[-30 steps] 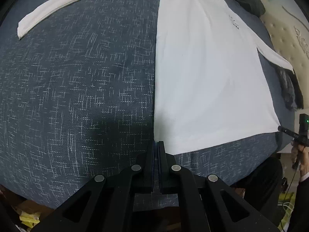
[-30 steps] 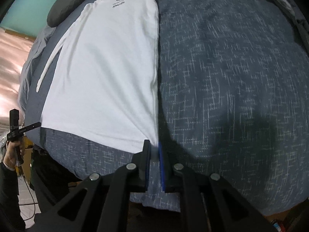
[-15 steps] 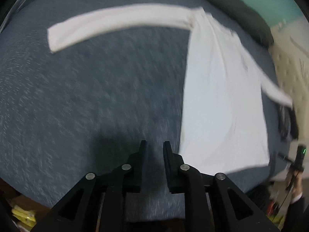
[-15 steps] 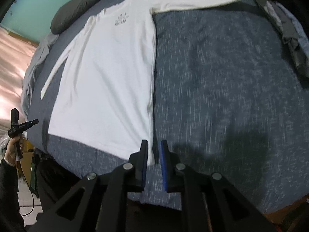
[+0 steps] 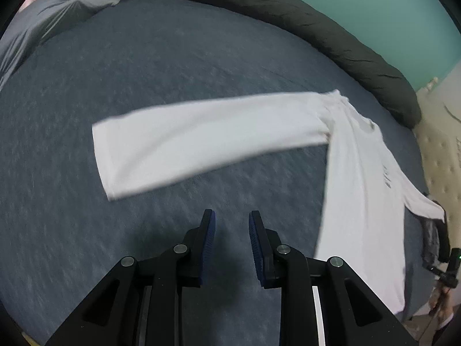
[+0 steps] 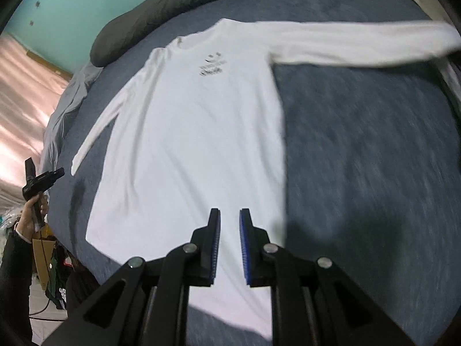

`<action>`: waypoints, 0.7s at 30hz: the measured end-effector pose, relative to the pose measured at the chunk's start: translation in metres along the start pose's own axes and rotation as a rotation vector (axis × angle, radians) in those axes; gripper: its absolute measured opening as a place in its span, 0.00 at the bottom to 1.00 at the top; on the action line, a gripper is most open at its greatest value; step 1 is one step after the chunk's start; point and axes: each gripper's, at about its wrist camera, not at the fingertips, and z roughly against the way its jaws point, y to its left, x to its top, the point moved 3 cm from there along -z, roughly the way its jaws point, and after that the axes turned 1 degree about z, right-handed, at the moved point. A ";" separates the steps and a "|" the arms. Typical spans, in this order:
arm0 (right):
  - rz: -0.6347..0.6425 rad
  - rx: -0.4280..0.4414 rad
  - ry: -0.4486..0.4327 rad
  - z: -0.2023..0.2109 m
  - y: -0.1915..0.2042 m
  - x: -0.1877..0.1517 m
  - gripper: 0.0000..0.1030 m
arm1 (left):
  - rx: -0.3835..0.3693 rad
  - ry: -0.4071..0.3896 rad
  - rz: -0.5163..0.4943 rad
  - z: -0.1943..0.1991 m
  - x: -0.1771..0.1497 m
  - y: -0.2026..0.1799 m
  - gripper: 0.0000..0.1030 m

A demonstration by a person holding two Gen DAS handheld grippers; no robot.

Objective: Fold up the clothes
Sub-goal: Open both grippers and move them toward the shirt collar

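white shirt (image 6: 190, 150) lies flat on the bed (image 5: 144, 66), sleeve (image 5: 207, 141) stretched out. left hand-held gripper (image 5: 230, 222) has just been opening, empty; right hand-held gripper (image 6: 229, 216) slightly parted, empty. grab cuff end w/ left, fold across body.

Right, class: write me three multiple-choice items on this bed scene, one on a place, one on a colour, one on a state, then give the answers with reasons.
1. Where does the shirt lie?
A. flat on the bedspread
B. hung on a chair
C. inside a basket

2. What colour is the wall behind the bed?
A. red
B. teal
C. black

3. How does the left gripper stand?
A. shut on a sleeve
B. open, holding nothing
C. shut on a pillow

Answers:
1 A, the shirt is spread flat on the blue cover with one sleeve stretched sideways.
2 B, a teal wall shows above the dark bolster.
3 B, its jaws have just been opening and only bedspread shows between them.
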 end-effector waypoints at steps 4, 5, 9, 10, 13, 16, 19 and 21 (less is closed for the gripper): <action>0.037 0.019 -0.016 -0.024 0.021 0.045 0.17 | 0.051 -0.023 0.011 -0.014 0.029 0.024 0.26; 0.044 0.027 -0.022 -0.033 0.026 0.057 0.21 | 0.060 -0.032 0.015 -0.015 0.034 0.030 0.27; 0.069 0.060 -0.027 -0.068 0.048 0.100 0.26 | 0.109 -0.064 0.038 -0.023 0.056 0.057 0.28; 0.081 0.064 -0.023 -0.077 0.055 0.108 0.26 | 0.115 -0.066 0.049 -0.026 0.062 0.065 0.28; 0.119 0.079 -0.007 -0.106 0.076 0.134 0.26 | 0.141 -0.071 0.066 -0.035 0.077 0.088 0.31; 0.160 0.079 0.009 -0.130 0.095 0.153 0.26 | 0.170 -0.067 0.060 -0.044 0.088 0.108 0.33; 0.191 0.079 0.019 -0.151 0.113 0.174 0.26 | 0.183 -0.062 0.065 -0.049 0.093 0.124 0.33; 0.204 0.079 0.019 -0.162 0.124 0.187 0.26 | 0.189 -0.058 0.058 -0.052 0.095 0.132 0.33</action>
